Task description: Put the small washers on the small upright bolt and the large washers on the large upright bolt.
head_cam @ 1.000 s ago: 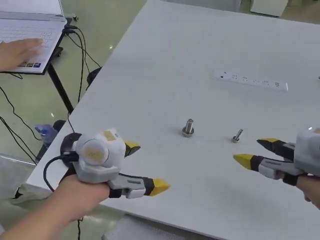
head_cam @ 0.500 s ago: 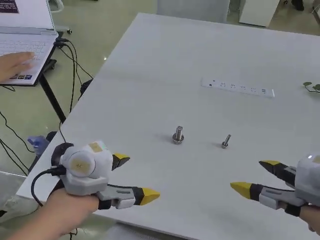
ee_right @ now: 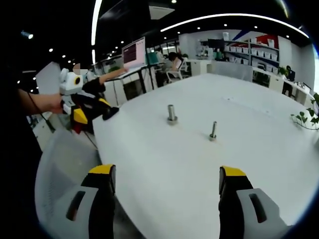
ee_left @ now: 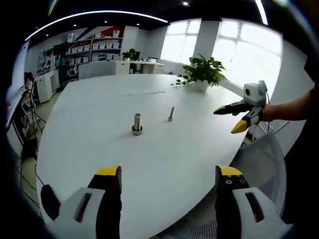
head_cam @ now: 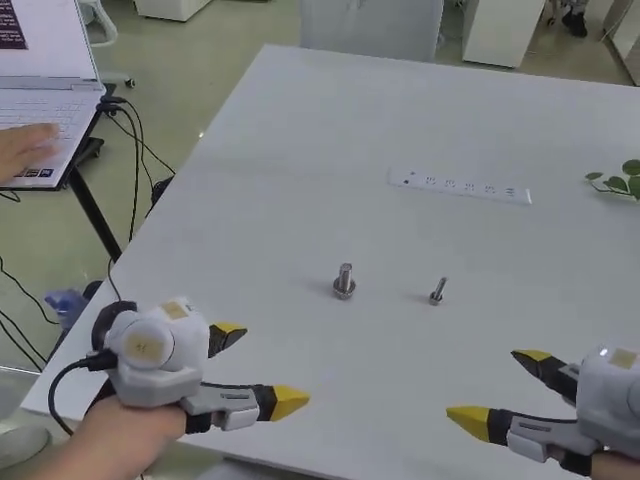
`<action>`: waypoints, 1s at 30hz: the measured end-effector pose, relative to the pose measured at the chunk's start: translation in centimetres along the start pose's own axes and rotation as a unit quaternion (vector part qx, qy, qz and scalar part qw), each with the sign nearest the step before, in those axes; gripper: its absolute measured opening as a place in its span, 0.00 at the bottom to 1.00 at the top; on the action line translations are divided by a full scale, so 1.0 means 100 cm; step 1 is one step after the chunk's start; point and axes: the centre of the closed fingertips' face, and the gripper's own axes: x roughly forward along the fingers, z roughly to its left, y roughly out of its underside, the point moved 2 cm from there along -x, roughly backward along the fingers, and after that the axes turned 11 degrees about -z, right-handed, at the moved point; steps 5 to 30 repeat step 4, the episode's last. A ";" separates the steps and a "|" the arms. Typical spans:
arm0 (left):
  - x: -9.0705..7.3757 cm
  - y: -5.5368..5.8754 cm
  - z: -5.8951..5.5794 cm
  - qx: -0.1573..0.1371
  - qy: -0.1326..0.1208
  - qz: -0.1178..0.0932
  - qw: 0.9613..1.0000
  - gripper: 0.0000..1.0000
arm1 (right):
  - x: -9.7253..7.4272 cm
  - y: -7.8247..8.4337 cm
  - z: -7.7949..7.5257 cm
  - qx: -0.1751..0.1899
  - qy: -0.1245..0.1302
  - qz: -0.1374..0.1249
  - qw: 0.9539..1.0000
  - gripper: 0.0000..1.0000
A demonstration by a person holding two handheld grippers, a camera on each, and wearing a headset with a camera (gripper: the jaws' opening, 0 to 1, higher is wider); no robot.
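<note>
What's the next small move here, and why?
Probably ease the right hand-held gripper forward toward the small bolt: its jaws stand open and empty, and it hangs at the table edge, short of it and the large bolt.

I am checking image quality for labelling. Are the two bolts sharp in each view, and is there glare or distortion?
Head view: even light, large bolt and small bolt sharp, shadows faint. Left gripper view: fisheye curves the table, windows overexposed. Right gripper view: same curving, dim surroundings, bolts clear.
</note>
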 end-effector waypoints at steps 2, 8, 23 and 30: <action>0.000 0.001 -0.001 -0.002 0.000 -0.001 1.000 0.77 | 0.000 -0.001 0.000 0.005 0.001 -0.007 1.000 0.90; -0.001 0.002 -0.001 -0.006 -0.001 -0.001 1.000 0.77 | 0.000 0.000 0.001 0.002 0.001 -0.007 1.000 0.92; -0.001 0.002 -0.001 -0.006 -0.001 -0.001 1.000 0.77 | 0.000 0.000 0.001 0.002 0.001 -0.007 1.000 0.92; -0.001 0.002 -0.001 -0.006 -0.001 -0.001 1.000 0.77 | 0.000 0.000 0.001 0.002 0.001 -0.007 1.000 0.92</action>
